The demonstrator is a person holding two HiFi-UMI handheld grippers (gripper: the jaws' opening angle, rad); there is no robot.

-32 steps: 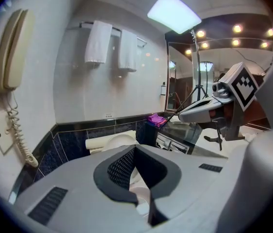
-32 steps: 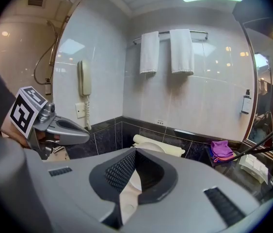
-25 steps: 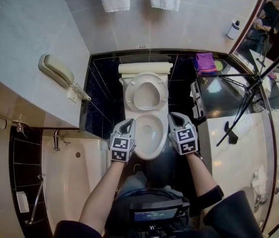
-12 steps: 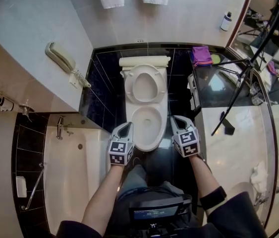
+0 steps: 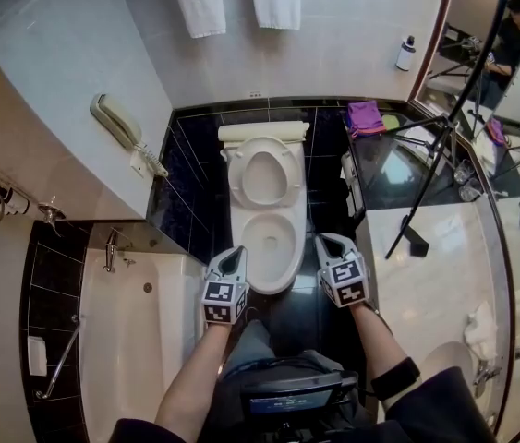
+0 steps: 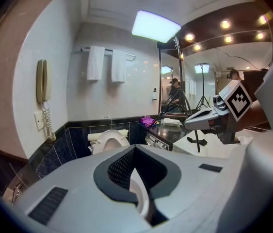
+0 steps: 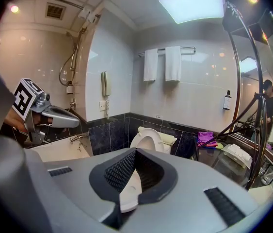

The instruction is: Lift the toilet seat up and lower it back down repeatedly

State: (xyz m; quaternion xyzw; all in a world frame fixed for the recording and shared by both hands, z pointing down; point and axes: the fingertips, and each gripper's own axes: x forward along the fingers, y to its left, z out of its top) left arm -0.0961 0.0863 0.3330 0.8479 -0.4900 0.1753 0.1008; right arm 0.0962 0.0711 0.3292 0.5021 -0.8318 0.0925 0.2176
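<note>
In the head view the white toilet seat (image 5: 264, 172) stands raised against the tank, and the open bowl (image 5: 270, 240) lies below it. My left gripper (image 5: 233, 259) is beside the bowl's front left edge and my right gripper (image 5: 323, 245) beside its front right edge. Neither touches the toilet. The raised seat (image 6: 108, 141) shows ahead in the left gripper view, past the left gripper (image 6: 135, 151), which is shut and empty. In the right gripper view the seat (image 7: 146, 141) shows beyond the right gripper (image 7: 136, 152), also shut with nothing in it.
A bathtub (image 5: 139, 330) lies to the left, and a wall phone (image 5: 116, 123) hangs above it. Two towels (image 5: 195, 3) hang on the back wall. On the right are a counter (image 5: 426, 275), a black tripod (image 5: 435, 164), a purple cloth (image 5: 363, 115) and a small bottle (image 5: 406, 53).
Both grippers have drawn back from the sides of the bowl toward the person, now level with its front edge. The seat has stayed raised.
</note>
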